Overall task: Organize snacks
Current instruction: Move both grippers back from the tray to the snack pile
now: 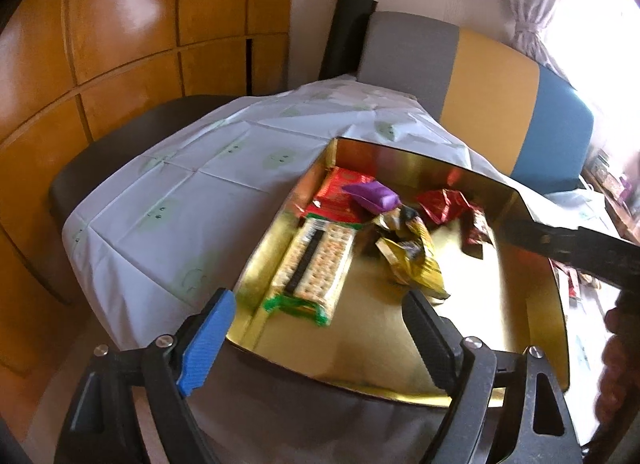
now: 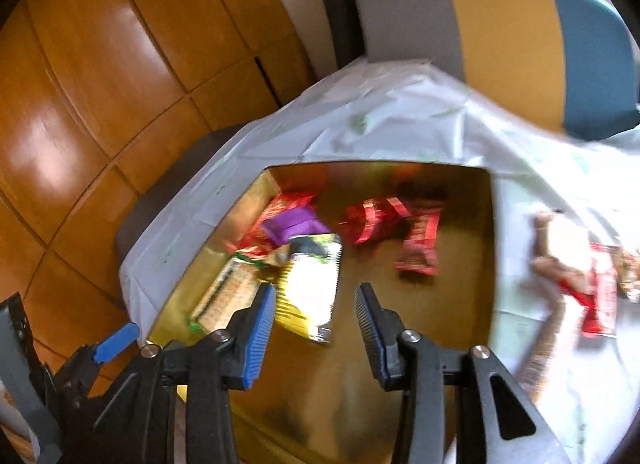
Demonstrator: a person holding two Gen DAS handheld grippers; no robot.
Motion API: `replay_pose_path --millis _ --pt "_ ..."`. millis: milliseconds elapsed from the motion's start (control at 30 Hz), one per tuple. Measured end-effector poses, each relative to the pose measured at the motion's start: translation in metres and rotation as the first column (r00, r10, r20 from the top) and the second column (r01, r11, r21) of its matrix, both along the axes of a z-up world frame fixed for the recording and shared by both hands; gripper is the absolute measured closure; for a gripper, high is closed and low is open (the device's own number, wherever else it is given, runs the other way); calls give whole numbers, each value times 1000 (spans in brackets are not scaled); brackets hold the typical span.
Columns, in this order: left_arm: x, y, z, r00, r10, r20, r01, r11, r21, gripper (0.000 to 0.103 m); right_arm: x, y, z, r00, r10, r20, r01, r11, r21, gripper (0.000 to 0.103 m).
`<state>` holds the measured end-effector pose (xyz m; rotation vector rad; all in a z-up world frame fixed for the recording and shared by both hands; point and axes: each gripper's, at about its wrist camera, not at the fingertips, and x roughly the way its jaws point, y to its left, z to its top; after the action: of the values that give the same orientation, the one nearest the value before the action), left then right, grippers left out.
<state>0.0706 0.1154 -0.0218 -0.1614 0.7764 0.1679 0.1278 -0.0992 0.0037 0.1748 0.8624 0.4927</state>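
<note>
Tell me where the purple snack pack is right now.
In both wrist views the purple pack lies inside the gold tray, toward its far left corner, on top of the red packet and just beyond the cracker pack.

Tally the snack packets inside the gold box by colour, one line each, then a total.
Red: 3, the flat red pack at the back and two crinkled red packets
Purple: 1, the purple packet
Yellow: 1, the yellow packet
Green-edged: 1, the cracker pack
Total: 6 in the gold box; the packets outside it are too blurred to count.
</note>
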Motion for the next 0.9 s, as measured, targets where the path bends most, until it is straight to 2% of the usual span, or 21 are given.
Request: replay_pose_path --millis 233,533,700,900 --pt "-4 -23 -3 998 -60 -24 60 998 -2 17 -18 -63 0 993 -116 34 117 993 -6 60" --pt "-12 -69 0 982 -186 -39 186 982 -18 16 -40 -154 -30 952 -302 43 305 948 -87 60" --pt "-12 -107 5 958 -283 -43 282 959 -23 15 -51 -195 -53 926 -372 60 377 915 -141 60" --pt "-5 -159 9 914 -401 -57 402 915 9 14 -58 -230 -72 897 -436 70 441 892 -100 60"
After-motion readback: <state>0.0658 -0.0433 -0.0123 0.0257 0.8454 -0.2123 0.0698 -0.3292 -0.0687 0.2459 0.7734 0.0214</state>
